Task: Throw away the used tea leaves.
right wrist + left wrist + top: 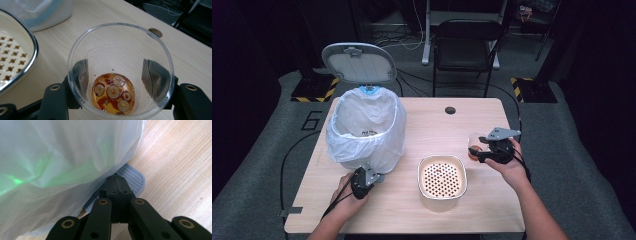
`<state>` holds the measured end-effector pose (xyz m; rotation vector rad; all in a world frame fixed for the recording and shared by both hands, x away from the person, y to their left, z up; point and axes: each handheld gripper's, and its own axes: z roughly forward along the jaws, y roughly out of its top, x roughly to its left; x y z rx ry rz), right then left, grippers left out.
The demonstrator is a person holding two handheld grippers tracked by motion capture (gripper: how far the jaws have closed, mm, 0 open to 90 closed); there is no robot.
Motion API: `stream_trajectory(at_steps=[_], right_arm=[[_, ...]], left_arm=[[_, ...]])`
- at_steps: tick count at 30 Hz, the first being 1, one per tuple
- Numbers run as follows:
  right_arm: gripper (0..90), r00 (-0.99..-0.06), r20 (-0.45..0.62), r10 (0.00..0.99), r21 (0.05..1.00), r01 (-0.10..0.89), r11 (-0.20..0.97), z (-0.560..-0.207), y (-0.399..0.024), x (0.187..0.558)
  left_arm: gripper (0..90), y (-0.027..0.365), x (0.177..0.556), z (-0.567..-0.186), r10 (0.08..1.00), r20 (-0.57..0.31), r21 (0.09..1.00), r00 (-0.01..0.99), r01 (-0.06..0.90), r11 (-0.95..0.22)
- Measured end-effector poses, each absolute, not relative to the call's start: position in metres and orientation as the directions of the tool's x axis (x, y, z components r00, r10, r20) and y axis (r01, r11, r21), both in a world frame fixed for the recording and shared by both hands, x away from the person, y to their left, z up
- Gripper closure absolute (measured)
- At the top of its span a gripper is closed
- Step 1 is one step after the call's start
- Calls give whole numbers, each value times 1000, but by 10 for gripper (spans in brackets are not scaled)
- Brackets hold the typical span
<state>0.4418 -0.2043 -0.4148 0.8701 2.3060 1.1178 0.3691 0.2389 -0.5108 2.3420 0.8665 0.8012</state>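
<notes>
Cup (120, 75) of clear plastic clamped between the right gripper's (482, 151) jaws, above the table (422, 125) right of the strainer basin (442, 176).
Amber liquid and round sliced pieces sit in its bottom. Left gripper (117, 185), jaws pressed together on nothing, rests on the pedal (132, 177) of the bag-lined bin (366, 127), lid raised.

The left gripper (373, 176) rests low with its jaws pressed fully together, the hand (346, 192) curled round it. The right gripper (476, 150) hangs raised in its hand (512, 167), jaws parted halfway and clamped.
</notes>
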Motion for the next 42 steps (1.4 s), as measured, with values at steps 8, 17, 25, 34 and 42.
stream_trajectory(at_steps=[8,17,25,34,42], right_arm=[[384,-783,-133,607,835,241,494,-397,-185,464],[385,-824,-122,553,849,202,488,-387,-164,481],[385,-853,-160,497,846,141,514,-382,-149,486],[382,-833,-403,379,809,-130,573,-378,-135,464],[383,-782,-558,278,737,-313,598,-376,-124,445]], left_arm=[[900,240,370,-510,694,353,626,627,394,-673],[900,240,369,-510,706,332,633,626,407,-658],[900,240,370,-511,705,329,634,628,407,-658],[900,240,370,-510,692,343,625,635,396,-673],[900,240,370,-510,695,352,628,627,393,-672]])
